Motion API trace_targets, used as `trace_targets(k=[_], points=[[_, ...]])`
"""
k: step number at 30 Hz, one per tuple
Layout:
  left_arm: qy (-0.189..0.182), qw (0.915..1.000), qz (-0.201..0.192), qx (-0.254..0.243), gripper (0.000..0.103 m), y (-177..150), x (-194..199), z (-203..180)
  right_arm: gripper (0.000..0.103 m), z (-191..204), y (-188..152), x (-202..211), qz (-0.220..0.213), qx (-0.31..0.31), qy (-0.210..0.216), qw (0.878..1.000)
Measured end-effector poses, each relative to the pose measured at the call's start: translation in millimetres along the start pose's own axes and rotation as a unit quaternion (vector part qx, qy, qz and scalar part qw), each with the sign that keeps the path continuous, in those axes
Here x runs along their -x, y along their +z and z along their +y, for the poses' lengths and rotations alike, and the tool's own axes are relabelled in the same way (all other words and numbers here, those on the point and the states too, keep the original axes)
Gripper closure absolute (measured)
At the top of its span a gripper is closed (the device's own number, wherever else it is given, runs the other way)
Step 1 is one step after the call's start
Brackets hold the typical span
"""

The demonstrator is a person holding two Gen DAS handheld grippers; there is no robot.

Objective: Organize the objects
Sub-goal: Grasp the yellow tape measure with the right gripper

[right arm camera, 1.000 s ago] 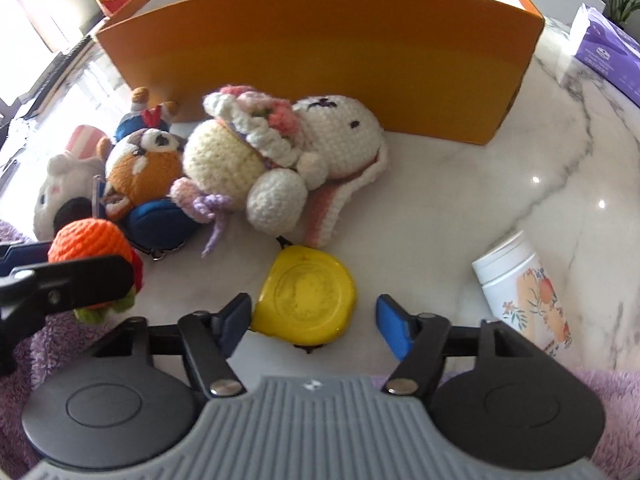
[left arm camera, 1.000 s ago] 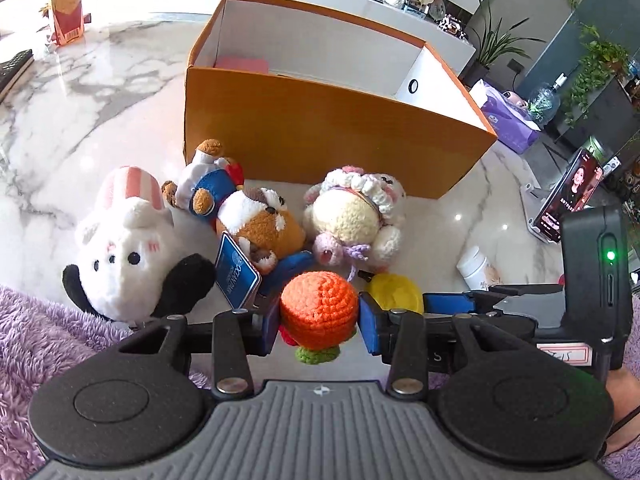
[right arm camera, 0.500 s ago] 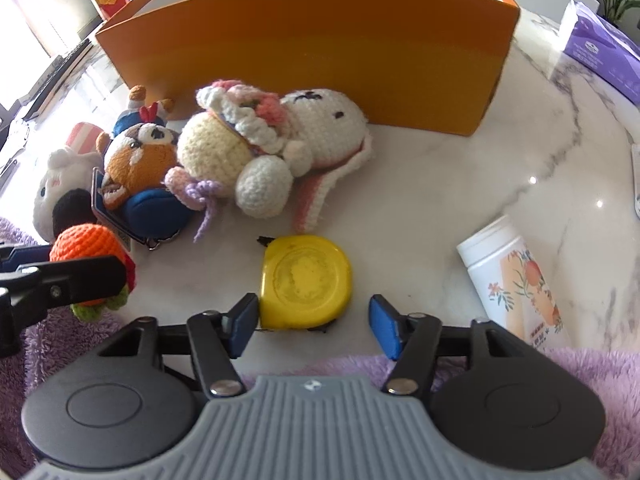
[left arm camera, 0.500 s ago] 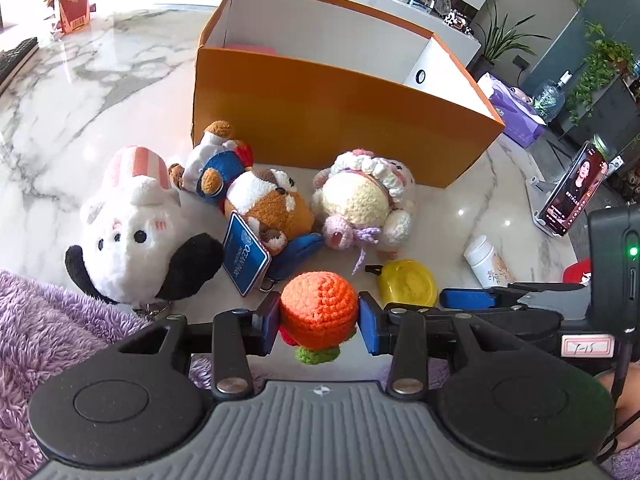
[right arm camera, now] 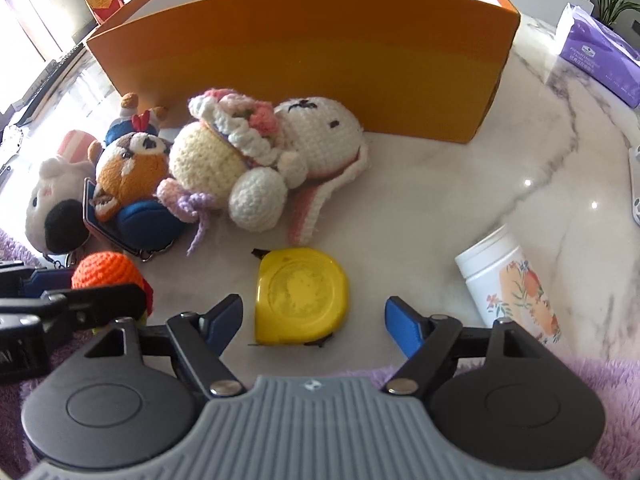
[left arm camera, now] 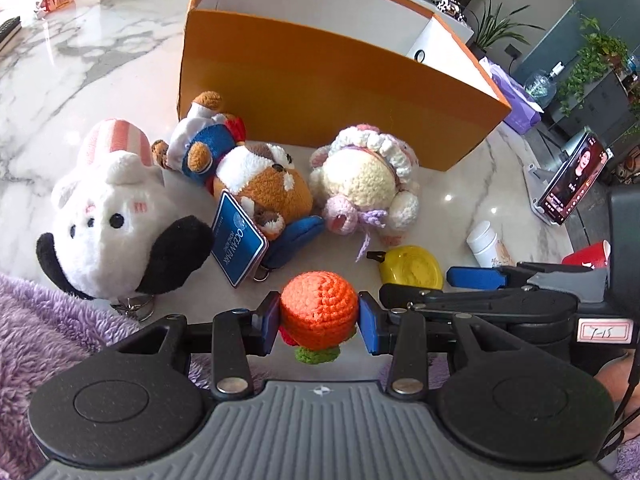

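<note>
Here the left gripper is clenched on an orange crochet ball; both blue pads press its sides, low in the centre of the left wrist view. A green crochet part hangs under the ball. The ball is above the edge of the marble table, near a purple fluffy fabric at the lower left.

The right gripper is released, its fingers spread wide. Between them, closer to the left finger, lies a yellow tape measure flat on the marble. I cannot tell if that finger touches it. The right finger is clearly apart from it.

In the middle of the left wrist view a row of toys lies in front of the orange box: a white plush with black ears at the left, then a small doll in blue, a brown plush with a blue tag, and a cream crochet bunny at the right. The box stands open in the upper centre, its inside white.

At the right of the right wrist view a white bottle with a flower print lies on its side. A purple tissue pack is in the upper right corner. In the left wrist view a phone on a stand shows at the right edge.
</note>
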State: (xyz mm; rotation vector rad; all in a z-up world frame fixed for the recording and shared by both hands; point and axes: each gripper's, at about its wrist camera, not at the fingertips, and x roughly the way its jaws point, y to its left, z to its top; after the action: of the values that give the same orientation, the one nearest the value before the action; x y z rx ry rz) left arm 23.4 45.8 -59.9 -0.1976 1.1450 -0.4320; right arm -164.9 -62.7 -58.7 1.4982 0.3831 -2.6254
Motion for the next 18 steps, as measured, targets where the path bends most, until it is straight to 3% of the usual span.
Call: trace_targets(k=[5, 10, 11, 12, 18], points=[[-0.005, 0.9999, 0.011, 0.004, 0.056, 0, -7, 5, 0.025, 2, 1, -4, 0.001, 0.006, -0.013, 1.0], [-0.012, 0.9998, 0.012, 0.003, 0.056, 1, -6, 6, 0.04, 10, -4, -3, -0.009, 0.039, -0.029, 0.999], [-0.013, 0.9998, 0.012, 0.002, 0.056, 1, -5, 5, 0.049, 11, -5, -2, -0.013, 0.043, -0.033, 0.998], [-0.015, 0.9998, 0.012, 0.001, 0.056, 2, -4, 6, 0.051, 11, -7, -1, -0.016, 0.045, -0.037, 0.998], [-0.022, 0.9997, 0.013, -0.002, 0.056, 4, -4, 2, 0.049, 9, -9, 1, -0.013, 0.046, -0.033, 0.998]])
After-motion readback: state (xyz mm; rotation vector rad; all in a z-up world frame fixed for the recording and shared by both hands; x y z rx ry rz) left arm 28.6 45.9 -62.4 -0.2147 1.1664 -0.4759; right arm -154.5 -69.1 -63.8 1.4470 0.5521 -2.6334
